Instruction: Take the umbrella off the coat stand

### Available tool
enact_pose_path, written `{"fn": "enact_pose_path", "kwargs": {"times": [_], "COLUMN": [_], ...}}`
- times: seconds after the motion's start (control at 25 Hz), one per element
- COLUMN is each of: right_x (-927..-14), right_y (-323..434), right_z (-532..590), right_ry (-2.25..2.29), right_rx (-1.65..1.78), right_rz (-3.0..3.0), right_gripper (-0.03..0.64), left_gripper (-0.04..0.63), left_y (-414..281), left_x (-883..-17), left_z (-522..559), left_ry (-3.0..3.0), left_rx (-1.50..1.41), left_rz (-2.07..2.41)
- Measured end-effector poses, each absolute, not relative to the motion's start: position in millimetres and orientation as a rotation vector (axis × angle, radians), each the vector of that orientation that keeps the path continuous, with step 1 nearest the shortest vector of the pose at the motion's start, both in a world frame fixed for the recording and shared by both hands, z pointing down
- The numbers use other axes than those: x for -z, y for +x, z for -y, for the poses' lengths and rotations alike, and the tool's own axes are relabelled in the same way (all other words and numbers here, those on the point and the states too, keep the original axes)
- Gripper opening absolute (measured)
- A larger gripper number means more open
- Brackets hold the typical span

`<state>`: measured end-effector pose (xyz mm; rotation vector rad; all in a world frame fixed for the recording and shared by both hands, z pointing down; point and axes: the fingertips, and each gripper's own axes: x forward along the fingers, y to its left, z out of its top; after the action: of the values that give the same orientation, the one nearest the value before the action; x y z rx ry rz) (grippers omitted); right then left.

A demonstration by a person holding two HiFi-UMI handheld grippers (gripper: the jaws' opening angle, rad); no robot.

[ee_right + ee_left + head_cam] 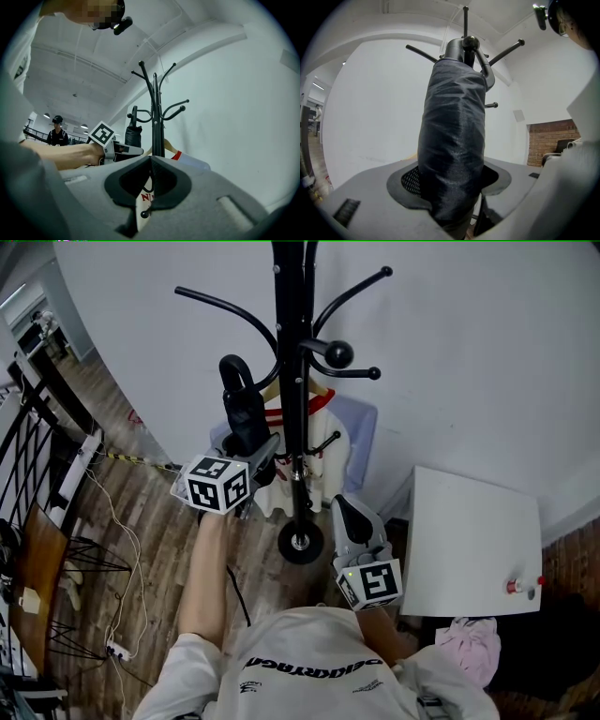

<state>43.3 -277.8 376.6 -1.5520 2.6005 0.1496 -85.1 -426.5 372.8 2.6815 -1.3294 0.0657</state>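
A black coat stand [292,381] rises against the white wall, with curved hooks at its top. Left of the pole is a folded black umbrella [246,418] in its sleeve. My left gripper [261,452] is shut on it around the middle. In the left gripper view the umbrella [452,140] fills the space between the jaws, its top by a hook knob [469,43]. Whether the handle loop [234,371] still hangs on a hook I cannot tell. My right gripper [349,512] is lower, near the stand's base, shut on nothing [151,159].
A white garment with red trim [323,432] hangs on the stand on a wooden hanger. The round base [300,542] sits on the wood floor. A white cabinet [473,540] is at the right, with a pink cloth [469,638] below it. Cables [112,521] and a railing are at the left.
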Motion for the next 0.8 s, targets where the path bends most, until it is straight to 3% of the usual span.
{"fn": "enact_pose_path", "kwargs": {"times": [0.8], "right_x": [-368], "right_y": [27], "right_z": [271], "right_ry": [-1.512], "right_rx": [-0.174], "right_rz": [-2.612], "right_gripper": [-0.002], "left_gripper": [0.270], "left_y": [-117], "left_x": [-351], "left_z": [399], "left_ry": [2.670], "left_rx": [-0.034], "left_rz": [1.406]}}
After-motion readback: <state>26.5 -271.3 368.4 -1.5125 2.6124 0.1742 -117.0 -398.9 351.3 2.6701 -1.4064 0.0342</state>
